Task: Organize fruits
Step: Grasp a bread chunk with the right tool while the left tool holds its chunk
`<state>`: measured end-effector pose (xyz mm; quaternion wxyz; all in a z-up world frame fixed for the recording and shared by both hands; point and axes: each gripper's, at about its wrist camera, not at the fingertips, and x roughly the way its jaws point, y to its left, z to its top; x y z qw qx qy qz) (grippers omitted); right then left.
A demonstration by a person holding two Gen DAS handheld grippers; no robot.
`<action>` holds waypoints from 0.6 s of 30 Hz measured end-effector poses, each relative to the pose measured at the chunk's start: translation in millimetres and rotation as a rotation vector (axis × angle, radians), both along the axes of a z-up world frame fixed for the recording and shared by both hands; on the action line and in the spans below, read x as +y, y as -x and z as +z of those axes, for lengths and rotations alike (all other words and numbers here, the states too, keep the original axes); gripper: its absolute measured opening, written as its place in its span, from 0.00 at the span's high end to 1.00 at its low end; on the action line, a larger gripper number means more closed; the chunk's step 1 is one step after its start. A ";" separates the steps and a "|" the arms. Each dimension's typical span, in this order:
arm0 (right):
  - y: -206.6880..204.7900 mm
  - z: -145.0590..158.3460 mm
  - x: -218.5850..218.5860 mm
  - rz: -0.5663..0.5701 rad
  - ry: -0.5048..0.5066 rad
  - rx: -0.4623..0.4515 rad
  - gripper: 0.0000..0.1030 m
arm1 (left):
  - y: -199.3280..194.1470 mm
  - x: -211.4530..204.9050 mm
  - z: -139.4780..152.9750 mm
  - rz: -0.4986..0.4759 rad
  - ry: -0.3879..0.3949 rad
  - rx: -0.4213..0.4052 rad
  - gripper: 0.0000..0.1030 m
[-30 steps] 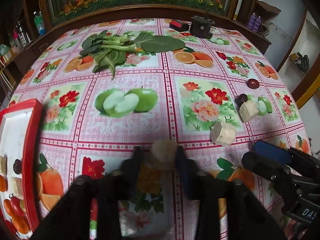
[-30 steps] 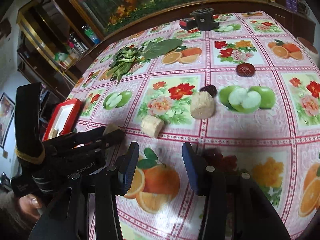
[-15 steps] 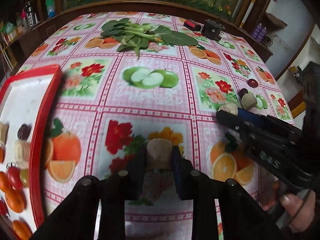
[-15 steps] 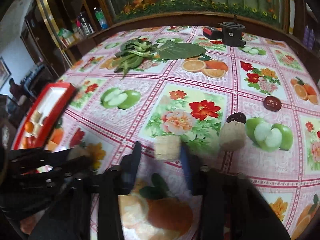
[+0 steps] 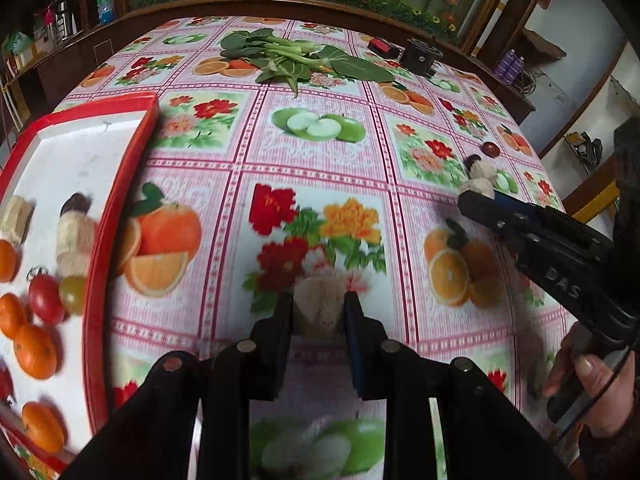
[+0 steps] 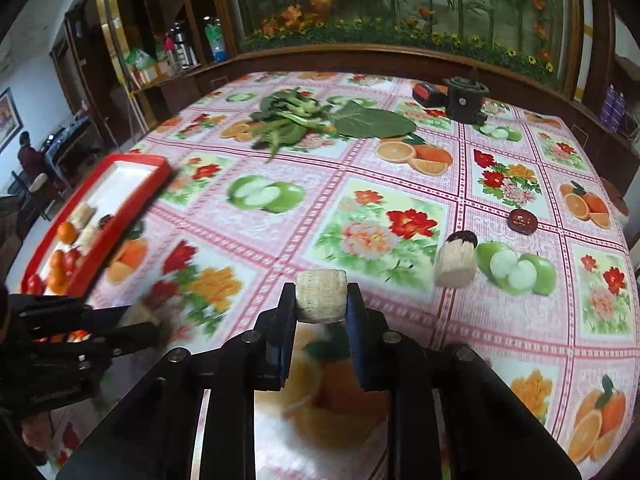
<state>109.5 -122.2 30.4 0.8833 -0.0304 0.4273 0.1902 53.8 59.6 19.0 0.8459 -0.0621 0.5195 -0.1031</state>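
Far left, the red-rimmed white tray [image 5: 120, 184] already has oranges and tomatoes in it. The left gripper [image 5: 319, 312] is clamped on a pale fibrous cut chunk [image 5: 319, 306] above the tablecloth. The right gripper [image 6: 321, 300] pinches a matching beige cylinder chunk [image 6: 321, 296]. They look light, stiff and a bit crumbly, so I'd grip the flat sides gently.

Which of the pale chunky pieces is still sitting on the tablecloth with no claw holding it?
The pale chunk beside the printed green apples, touching a dark fruit. The others are in claws or in the red tray.
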 end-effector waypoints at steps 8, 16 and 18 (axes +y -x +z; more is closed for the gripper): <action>59.7 2.3 14.4 0.032 -0.049 0.056 0.78 | 32.0 10.6 3.3 -0.032 0.043 0.009 0.73; 101.1 -14.0 28.7 0.019 -0.066 0.130 0.78 | 57.4 12.3 2.6 -0.070 0.049 0.011 0.73; 104.4 -15.6 31.1 0.013 -0.061 0.136 0.78 | 60.8 13.3 3.4 -0.077 0.050 0.010 0.73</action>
